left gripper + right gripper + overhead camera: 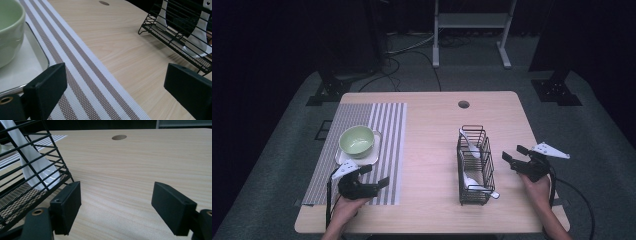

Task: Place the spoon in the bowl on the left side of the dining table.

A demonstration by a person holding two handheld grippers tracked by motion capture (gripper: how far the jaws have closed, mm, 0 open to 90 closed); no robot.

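A pale green bowl (357,140) sits on a small white tray (373,158) on the striped placemat (387,125) at the table's left. A black wire basket (474,165) at centre right holds two white spoons, one at its far end (471,146) and one near its front (477,185). My left gripper (375,176) rests open over the mat's near edge, just in front of the tray, jaws empty. My right gripper (514,152) stands open to the right of the basket, nothing between its jaws. The left gripper view shows the bowl (8,30) and basket (175,32).
The wooden table has a round cable hole (463,104) near its far edge. A bare stretch of table (429,150) lies between mat and basket. Beyond the table are cables on the floor and a white stand (472,30).
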